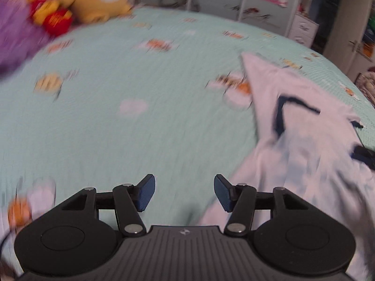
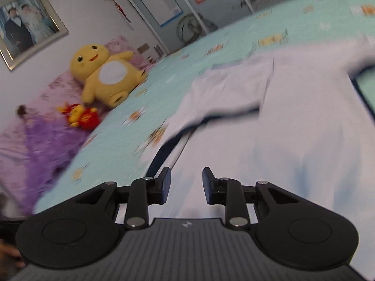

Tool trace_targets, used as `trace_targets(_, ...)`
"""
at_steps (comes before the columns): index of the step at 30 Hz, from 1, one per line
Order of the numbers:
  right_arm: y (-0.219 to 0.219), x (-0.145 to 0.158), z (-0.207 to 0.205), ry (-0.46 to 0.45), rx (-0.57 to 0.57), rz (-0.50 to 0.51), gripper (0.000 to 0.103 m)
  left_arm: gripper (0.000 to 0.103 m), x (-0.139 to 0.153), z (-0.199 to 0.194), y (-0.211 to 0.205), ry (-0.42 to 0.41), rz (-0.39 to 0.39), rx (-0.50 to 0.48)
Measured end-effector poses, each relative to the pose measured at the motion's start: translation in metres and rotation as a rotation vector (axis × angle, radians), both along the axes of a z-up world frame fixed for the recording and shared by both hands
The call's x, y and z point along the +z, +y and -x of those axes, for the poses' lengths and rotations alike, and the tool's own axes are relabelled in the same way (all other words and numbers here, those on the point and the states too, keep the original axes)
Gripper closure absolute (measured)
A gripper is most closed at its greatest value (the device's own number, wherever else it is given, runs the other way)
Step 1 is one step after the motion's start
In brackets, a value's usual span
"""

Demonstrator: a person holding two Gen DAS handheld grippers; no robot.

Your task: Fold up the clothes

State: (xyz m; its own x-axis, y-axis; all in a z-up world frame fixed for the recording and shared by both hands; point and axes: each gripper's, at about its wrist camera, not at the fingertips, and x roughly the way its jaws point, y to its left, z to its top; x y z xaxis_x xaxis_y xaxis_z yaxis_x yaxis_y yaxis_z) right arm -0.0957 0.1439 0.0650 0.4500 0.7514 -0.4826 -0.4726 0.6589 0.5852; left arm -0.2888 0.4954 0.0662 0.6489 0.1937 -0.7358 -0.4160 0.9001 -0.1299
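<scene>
While both claws hang above the bed, we see neither one pinching anything. Our left gripper (image 1: 184,193) has its blue pads spread wide, with only the mint bedspread (image 1: 131,121) showing in the gap. Our right gripper (image 2: 186,185) stands spread more narrowly, and cloth lies below the gap, but the pads do not press on it.

Moving outward, the task's thing is a white garment (image 2: 293,128) with dark navy trim, lying on the bedspread. In the left wrist view it sits to the right of the claw, rumpled, one pale flap reaching toward the far side. In the right wrist view it spreads directly ahead and to the right, with a trimmed edge curling back near the left pad.

We judge it to be light, thin and wholly limp: it will sag, drag and crease instead of holding a shape, and a single layer could slip from a shallow pinch. We would take it at an edge or corner, perhaps along the navy trim, where the seam looks thicker, one claw at each end of the fold line.

Counting: one garment, two grippers. At the far left sit one large yellow plush toy (image 2: 105,77), one small red and yellow plush (image 2: 80,116), one purple fluffy throw (image 2: 46,145) and one framed photograph (image 2: 28,28) on the wall.
</scene>
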Motion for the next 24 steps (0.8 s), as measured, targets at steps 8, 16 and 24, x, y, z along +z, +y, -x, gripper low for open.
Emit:
trace_targets(8, -0.047, 0.010, 0.100, 0.029, -0.009, 0.064, 0.073, 0.047, -0.024, 0.013, -0.010, 0.026, 0.002, -0.060)
trace_targets(16, -0.083, 0.014, 0.137, 0.000, -0.065, 0.137, 0.061, 0.103, -0.010, 0.023, -0.036, 0.011, -0.021, -0.164)
trace_targets(24, -0.116, 0.004, 0.153, 0.007, -0.127, 0.164, 0.061, 0.103, 0.065, 0.041, -0.153, -0.131, -0.207, -0.441)
